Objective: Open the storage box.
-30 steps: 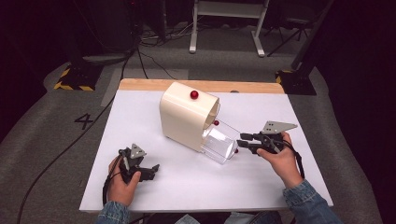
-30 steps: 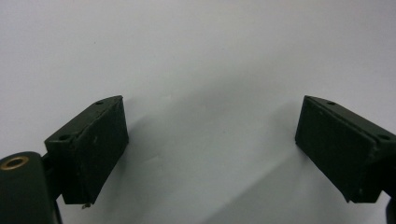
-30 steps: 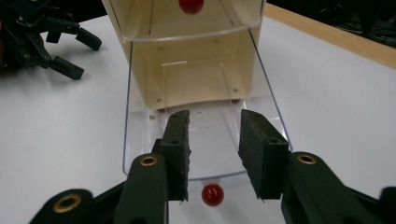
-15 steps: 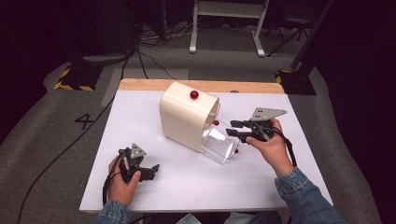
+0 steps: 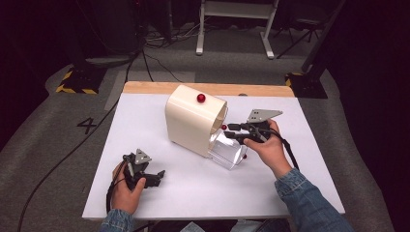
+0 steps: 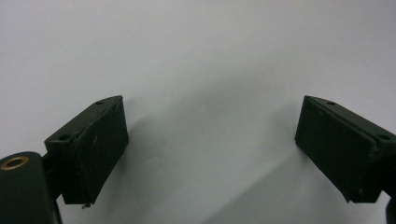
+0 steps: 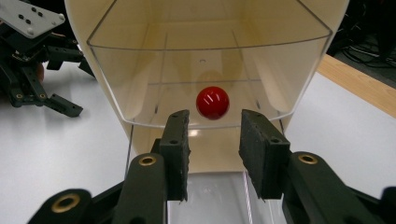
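The red knob (image 7: 212, 102) sits on the clear drawer (image 7: 205, 70) front of the cream box (image 5: 193, 118), dead ahead of the right gripper (image 7: 214, 135) and just past its tips, centred in the gap. Jaws stand narrowly apart, a bit wider than the knob, holding nothing. So the approach looks like straight fwd along the gripper's own axis, then close; no sideways correction seems needed. A 2nd red knob (image 5: 201, 98) sits on the box top. The left gripper (image 5: 145, 175) rests well apart near the table (image 5: 309, 193) front edge, jaws wide, empty; right hand is far nearer.
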### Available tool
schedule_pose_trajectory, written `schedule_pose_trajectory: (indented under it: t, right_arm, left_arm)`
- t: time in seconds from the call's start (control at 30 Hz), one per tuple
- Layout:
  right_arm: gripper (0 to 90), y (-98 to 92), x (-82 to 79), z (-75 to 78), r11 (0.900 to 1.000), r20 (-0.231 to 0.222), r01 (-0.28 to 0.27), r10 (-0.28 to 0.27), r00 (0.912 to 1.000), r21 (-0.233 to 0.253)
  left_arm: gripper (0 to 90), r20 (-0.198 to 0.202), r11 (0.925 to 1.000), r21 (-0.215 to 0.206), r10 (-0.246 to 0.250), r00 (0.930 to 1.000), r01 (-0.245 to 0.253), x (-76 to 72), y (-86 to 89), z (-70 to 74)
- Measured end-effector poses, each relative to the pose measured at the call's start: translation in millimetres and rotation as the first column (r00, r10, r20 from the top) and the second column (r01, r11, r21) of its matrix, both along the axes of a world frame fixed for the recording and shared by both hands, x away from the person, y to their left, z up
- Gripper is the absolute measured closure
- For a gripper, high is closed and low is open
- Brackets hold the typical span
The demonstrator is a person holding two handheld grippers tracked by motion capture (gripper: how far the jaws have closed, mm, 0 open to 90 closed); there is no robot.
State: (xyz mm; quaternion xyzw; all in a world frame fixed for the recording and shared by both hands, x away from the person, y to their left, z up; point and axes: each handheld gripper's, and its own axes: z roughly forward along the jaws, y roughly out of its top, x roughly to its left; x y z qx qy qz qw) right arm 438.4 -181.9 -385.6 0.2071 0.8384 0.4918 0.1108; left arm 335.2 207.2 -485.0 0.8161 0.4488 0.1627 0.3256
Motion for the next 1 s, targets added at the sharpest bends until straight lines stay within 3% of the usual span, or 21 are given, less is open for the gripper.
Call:
schedule_pose_trajectory:
  t: [0.23, 0.33, 0.67, 1.0]
  right_arm:
    - [70.3, 4.1, 4.6, -3.6, 0.999, -0.002, -0.019, 0.019, 0.9998, 0.037]
    - [73.3, 5.3, 3.9, -2.8, 0.999, 0.01, -0.016, 0.016, 0.9998, 0.029]
    - [73.9, 6.0, 4.5, -2.5, 0.999, 0.007, -0.013, 0.013, 0.9999, 0.047]
    - [74.3, 2.4, -2.5, 2.2, 0.999, 0.046, -0.013, 0.011, 0.9989, 0.05]
  left_arm:
    - [9.5, 0.001, 1.0, -0.001, 0.0, 1.0, 0.0, 0.0, 0.0, -0.1]
    - [9.5, 0.0, 1.0, -0.001, -0.001, 1.0, 0.001, 0.1, 0.1, -0.1]
    - [9.5, 0.002, 1.0, 0.0, -0.002, 1.0, 0.002, 0.4, 0.2, -0.1]
    - [9.5, 0.002, 1.0, -0.002, -0.001, 1.0, 0.001, 0.1, 0.0, -0.2]
